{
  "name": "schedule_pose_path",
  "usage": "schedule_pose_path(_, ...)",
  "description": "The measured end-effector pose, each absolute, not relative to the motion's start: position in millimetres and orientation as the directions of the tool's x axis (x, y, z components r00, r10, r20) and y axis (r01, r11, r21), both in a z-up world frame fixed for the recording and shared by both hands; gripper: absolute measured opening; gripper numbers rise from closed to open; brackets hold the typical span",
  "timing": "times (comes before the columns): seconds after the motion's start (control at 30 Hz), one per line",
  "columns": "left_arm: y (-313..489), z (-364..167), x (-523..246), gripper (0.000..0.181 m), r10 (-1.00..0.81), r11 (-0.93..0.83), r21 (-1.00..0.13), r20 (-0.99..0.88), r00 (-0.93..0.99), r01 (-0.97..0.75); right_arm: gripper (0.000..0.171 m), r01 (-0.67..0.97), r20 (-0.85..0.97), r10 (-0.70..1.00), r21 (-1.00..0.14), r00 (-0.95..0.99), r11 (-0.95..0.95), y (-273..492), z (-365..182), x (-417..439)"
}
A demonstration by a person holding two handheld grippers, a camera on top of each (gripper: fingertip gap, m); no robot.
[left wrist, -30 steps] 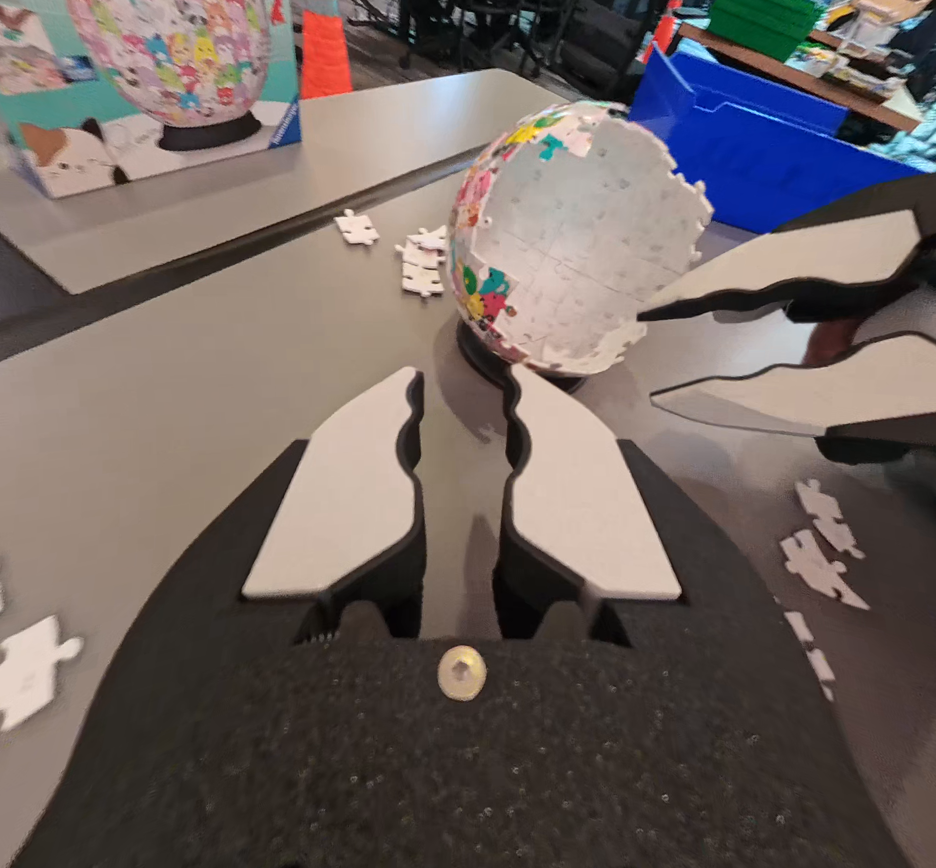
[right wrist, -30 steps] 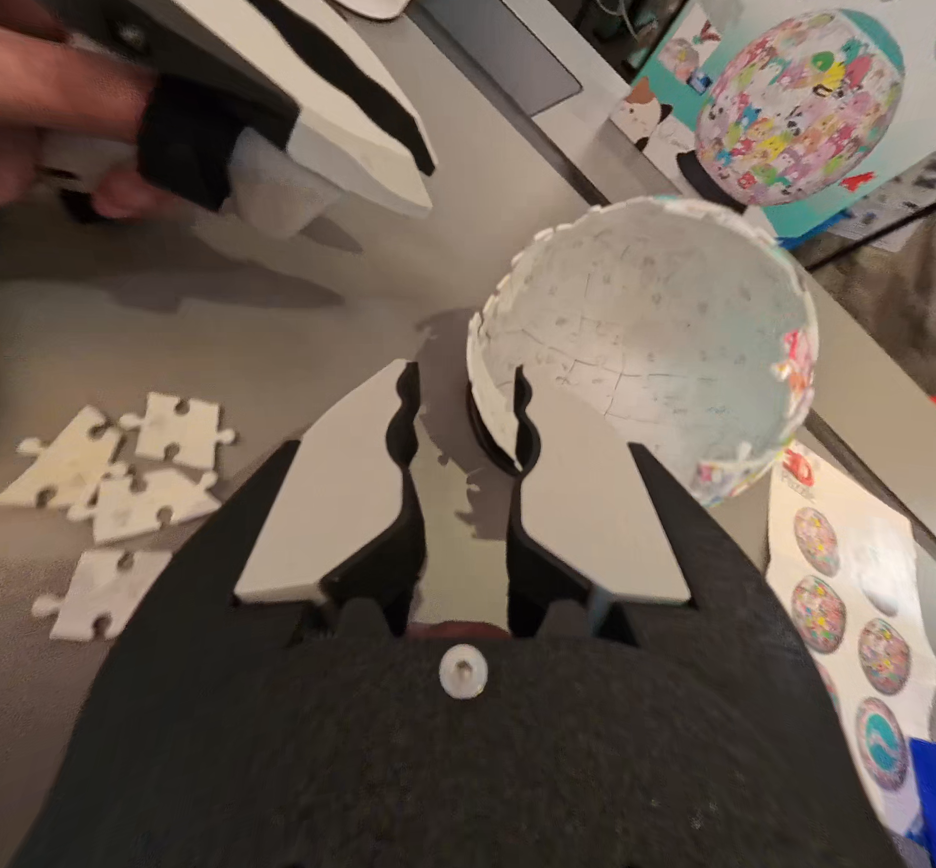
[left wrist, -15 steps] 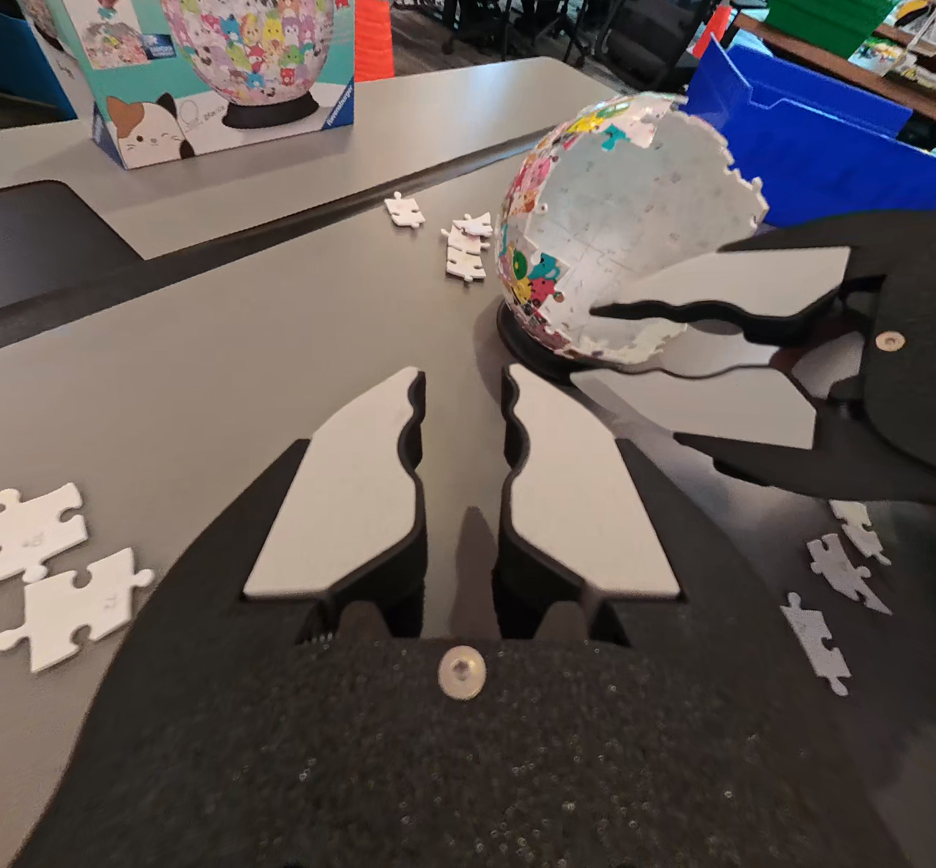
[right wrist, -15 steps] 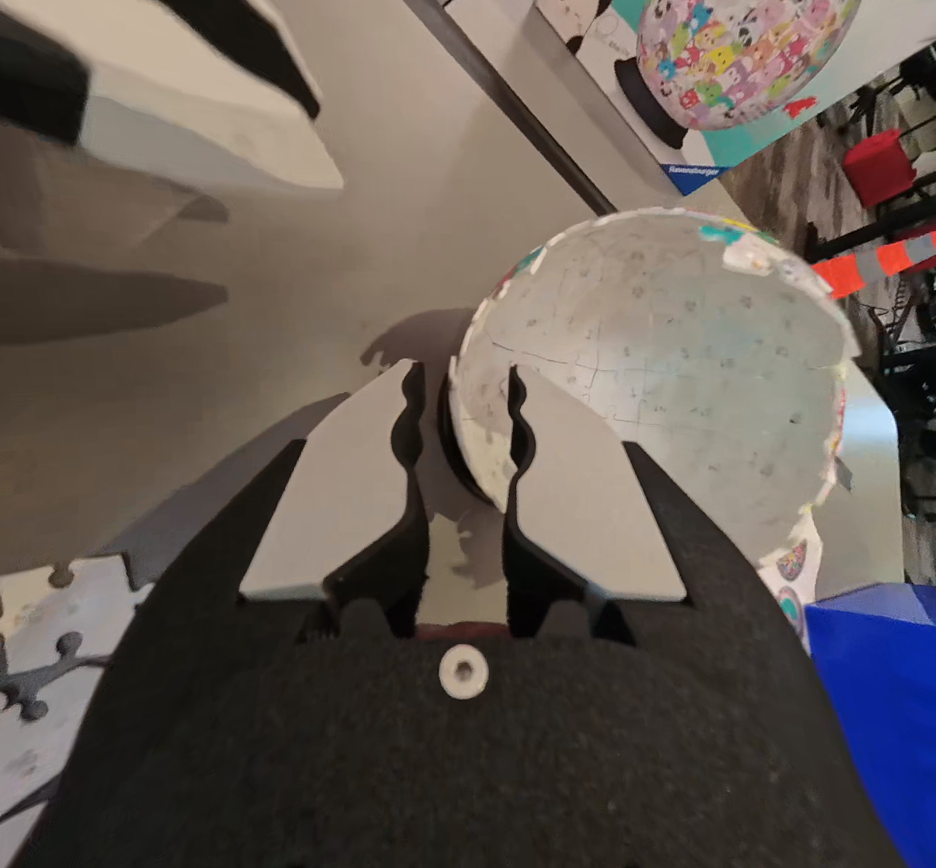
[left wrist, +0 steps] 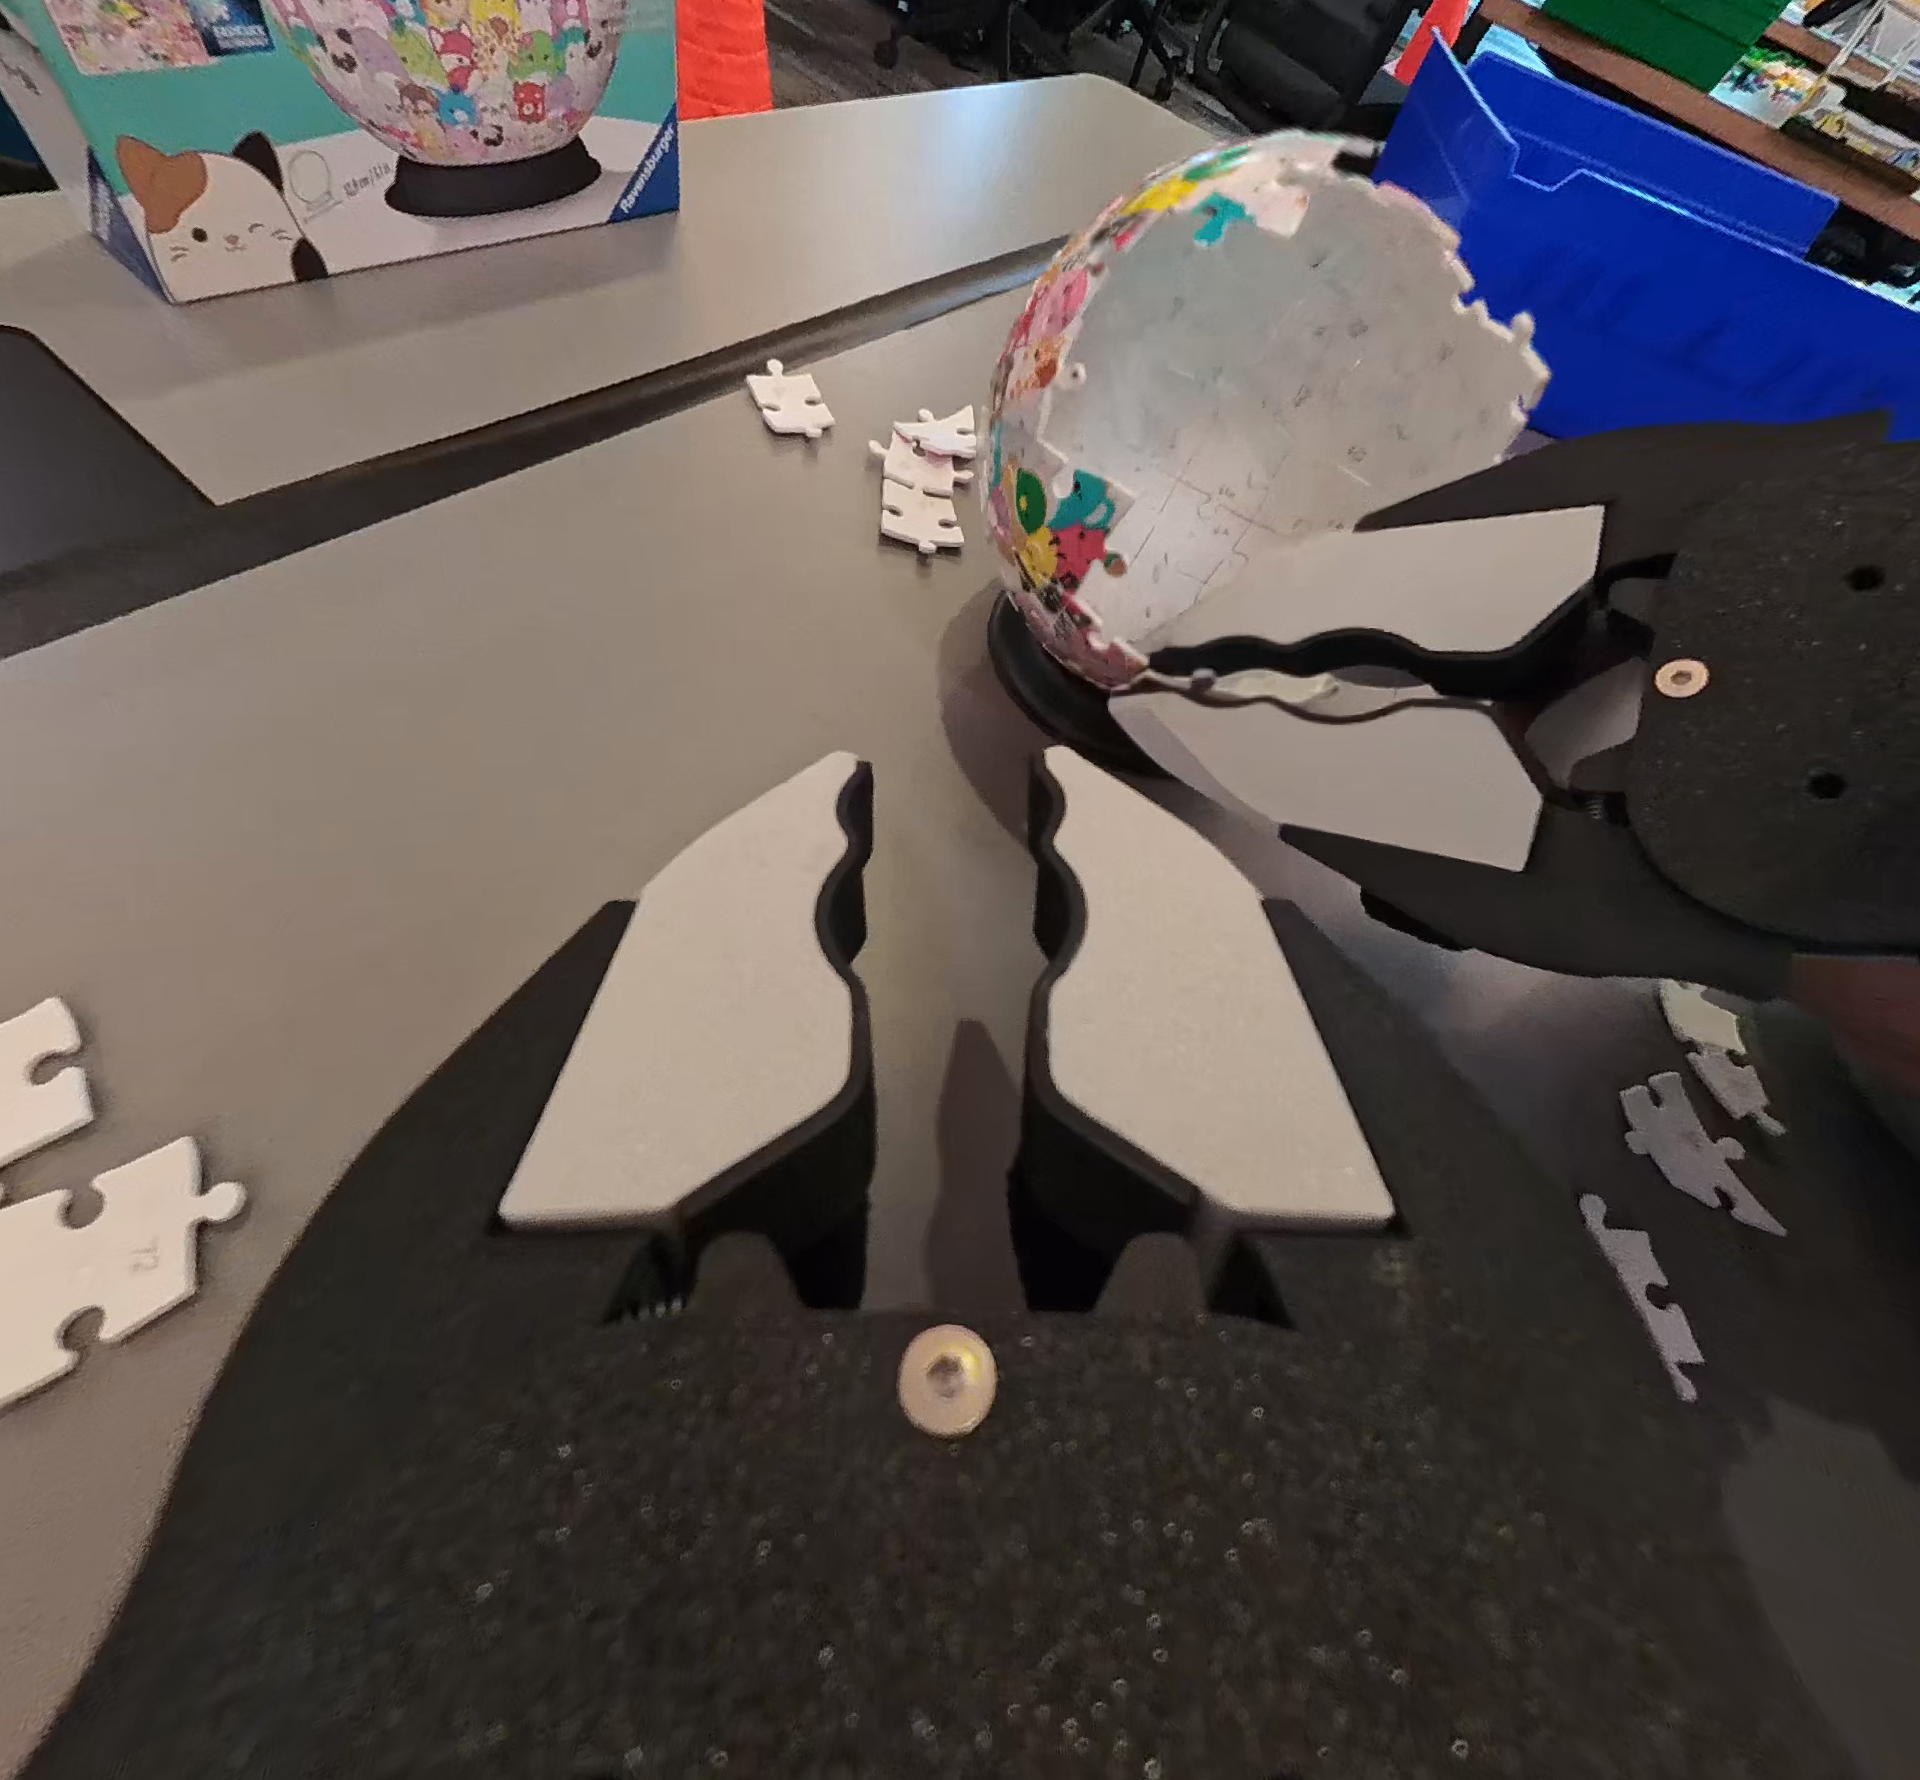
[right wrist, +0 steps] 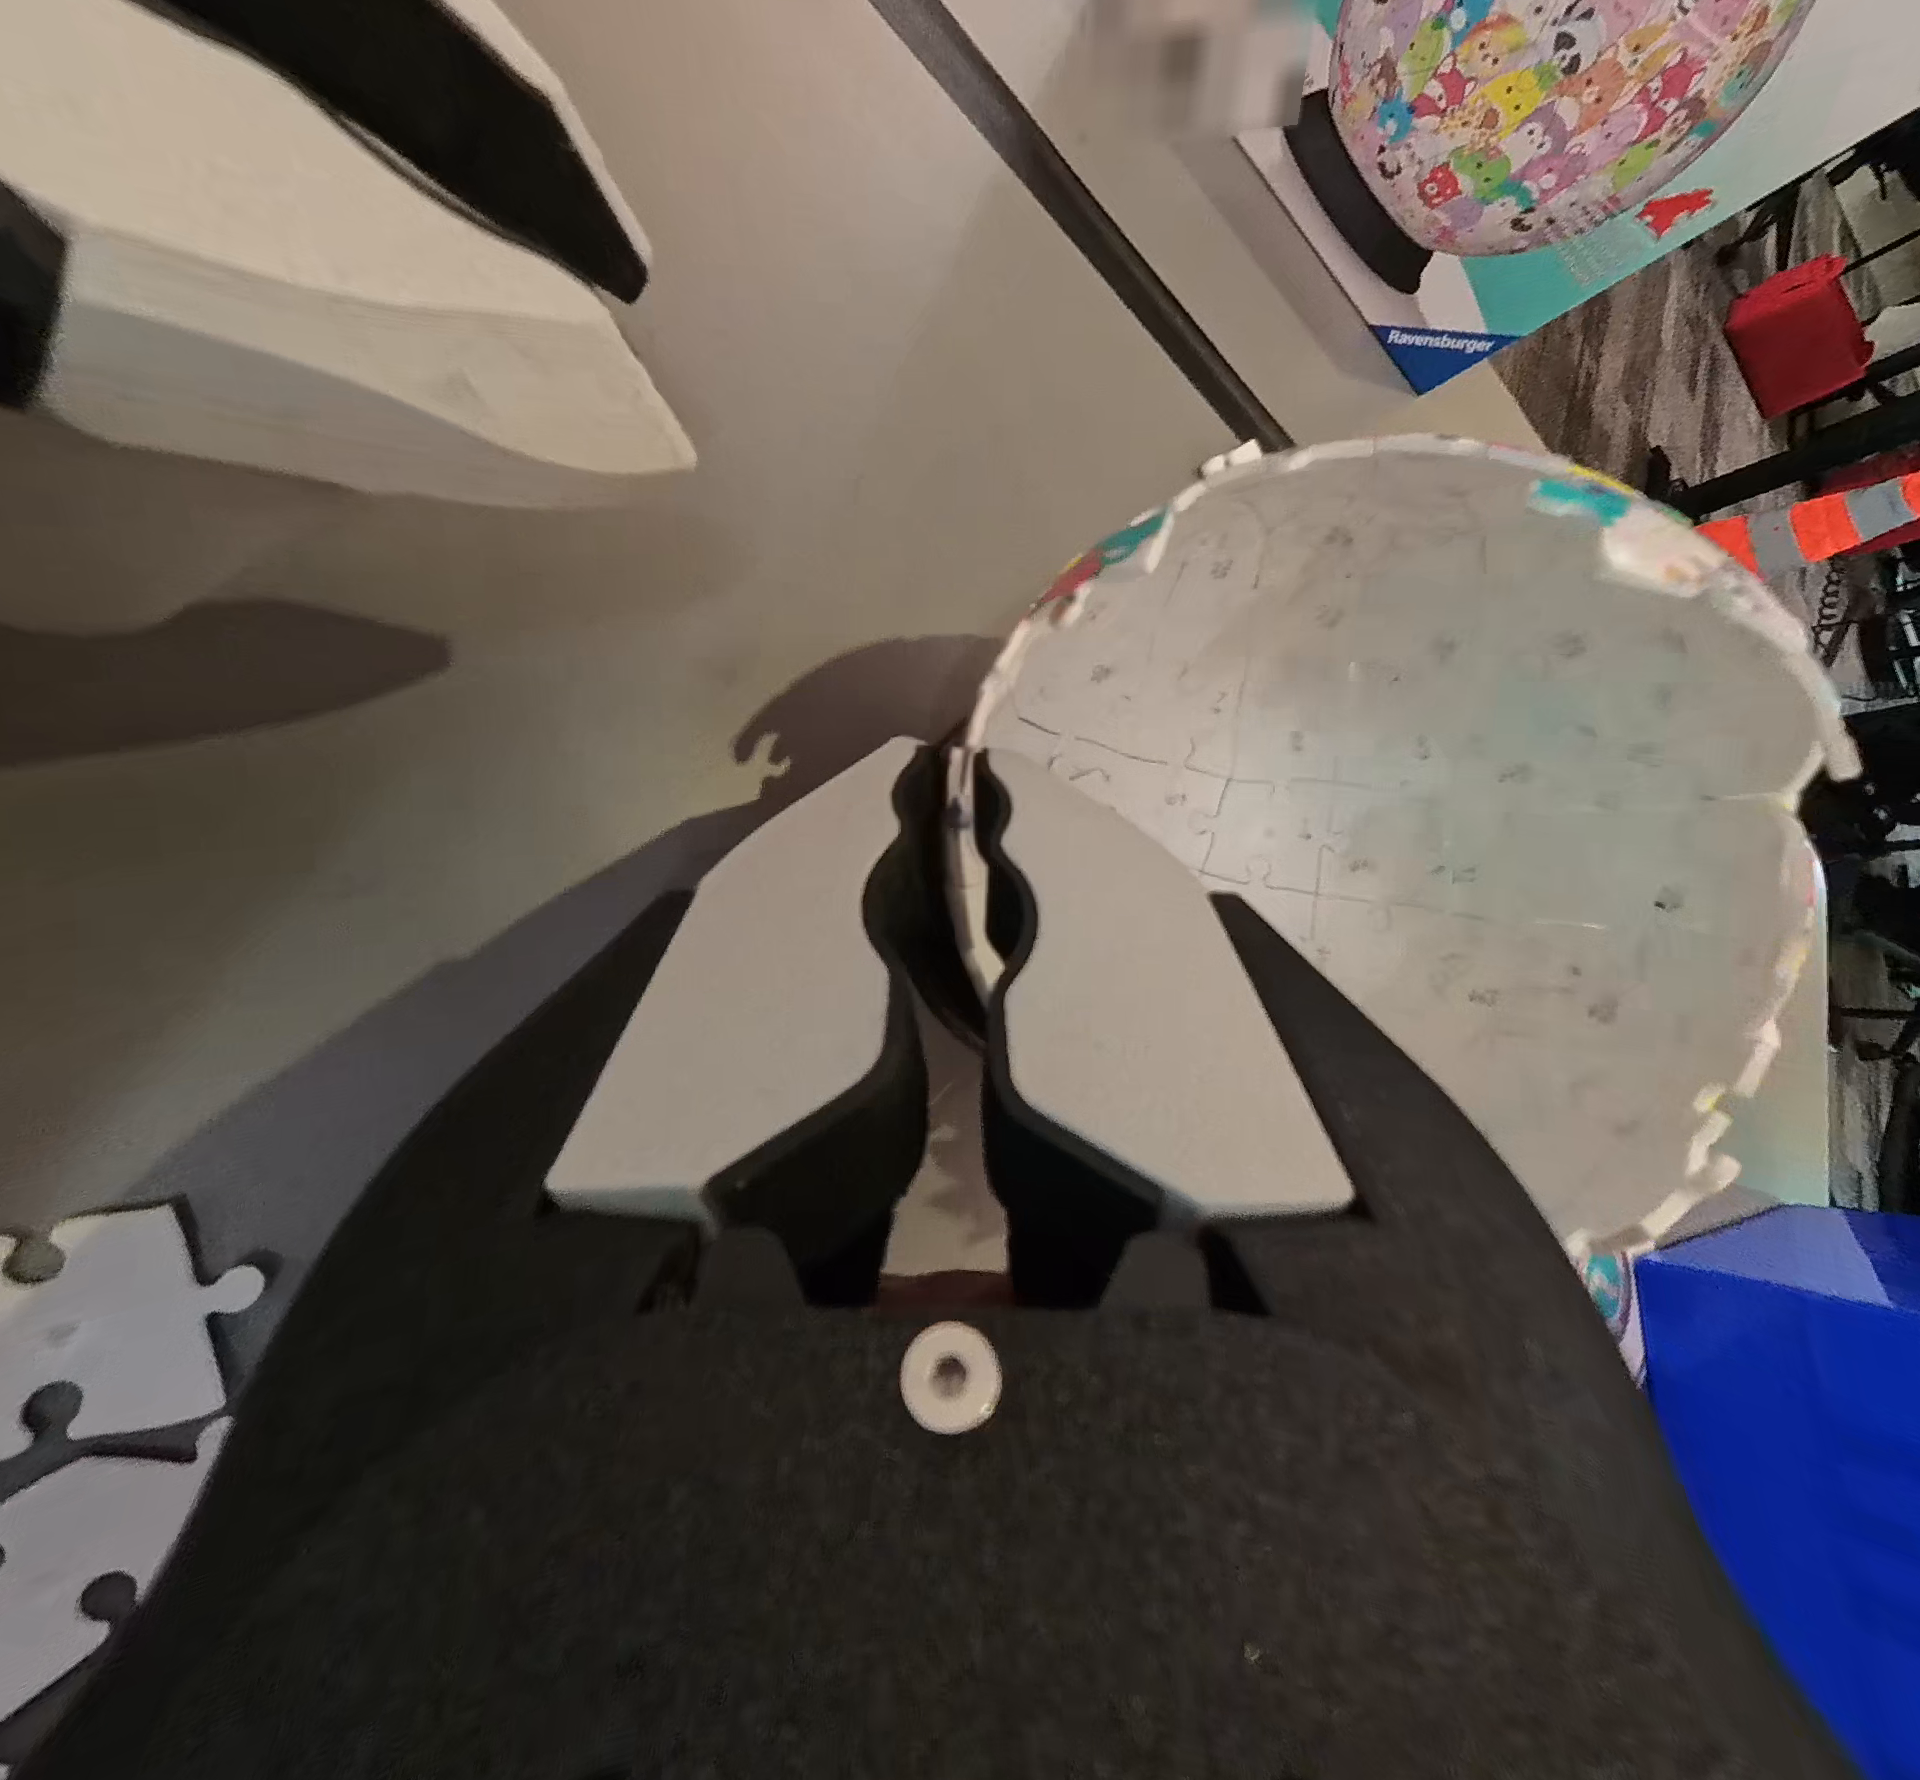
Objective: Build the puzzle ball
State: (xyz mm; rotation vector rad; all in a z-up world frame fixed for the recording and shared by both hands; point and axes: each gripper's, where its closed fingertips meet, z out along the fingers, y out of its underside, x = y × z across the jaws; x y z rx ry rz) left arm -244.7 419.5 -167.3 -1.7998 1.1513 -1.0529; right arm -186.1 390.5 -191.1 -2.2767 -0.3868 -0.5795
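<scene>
Right gripper [right wrist: 961,795] jaws pinch the puzzle ball [left wrist: 1257,442] rim; left gripper [left wrist: 951,785] jaws spread, empty.

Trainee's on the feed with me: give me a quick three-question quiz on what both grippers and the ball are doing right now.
1. True or false: the left gripper is carrying a puzzle piece.
2. What are the right gripper jaws closed on?
A. the lower rim of the puzzle ball
B. a loose piece on the table
C. the puzzle box
3. Fill in: the half-built ball sits on a black ____.

Key: 1. False; its jaws are apart with nothing between them. 2. A. 3. stand.
</scene>
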Motion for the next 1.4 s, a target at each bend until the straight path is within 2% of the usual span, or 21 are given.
schedule_pose_path(0.27, 418.6, -168.4, -244.5, 0.028, -0.932, -0.334, -0.884, 0.258, 0.254, -0.328, 0.004, 0.427, 0.493, 0.104, -0.605, 0.864, -0.672, 390.7, -188.5, -186.5)
schedule_pose_path(0.53, 416.3, -169.3, -243.1, 0.028, -0.934, -0.333, -0.882, 0.261, 0.244, -0.333, 0.003, 0.305, 0.339, 0.083, -0.678, 0.937, -0.668, 385.5, -180.6, -185.0)
schedule_pose_path(0.67, 415.8, -169.6, -242.8, 0.028, -0.934, -0.336, -0.88, 0.265, 0.241, -0.334, 0.004, 0.32, 0.339, 0.102, -0.686, 0.935, -0.654, 385.2, -177.8, -184.6)
schedule_pose_path(0.87, 414.4, -170.5, -242.0, 0.028, -0.935, -0.335, -0.878, 0.265, 0.235, -0.341, 0.02, 0.368, 0.368, 0.141, -0.677, 0.919, -0.638, 385.9, -176.0, -188.3)
schedule_pose_path(1.0, 413.6, -171.2, -241.6, 0.028, -0.936, -0.334, -0.877, 0.265, 0.232, -0.347, 0.019, 0.397, 0.354, 0.198, -0.681, 0.914, -0.615, 385.6, -176.4, -196.9)
schedule_pose_path(1.23, 412.9, -172.2, -241.1, 0.028, -0.936, -0.335, -0.874, 0.267, 0.229, -0.352, 0.016, 0.384, 0.34, 0.191, -0.701, 0.921, -0.601, 388.3, -172.9, -195.8)
schedule_pose_path(1.4, 412.9, -172.3, -241.1, 0.028, -0.936, -0.335, -0.874, 0.267, 0.228, -0.352, 0.005, 0.353, 0.304, 0.185, -0.724, 0.935, -0.592, 390.8, -171.9, -196.1)
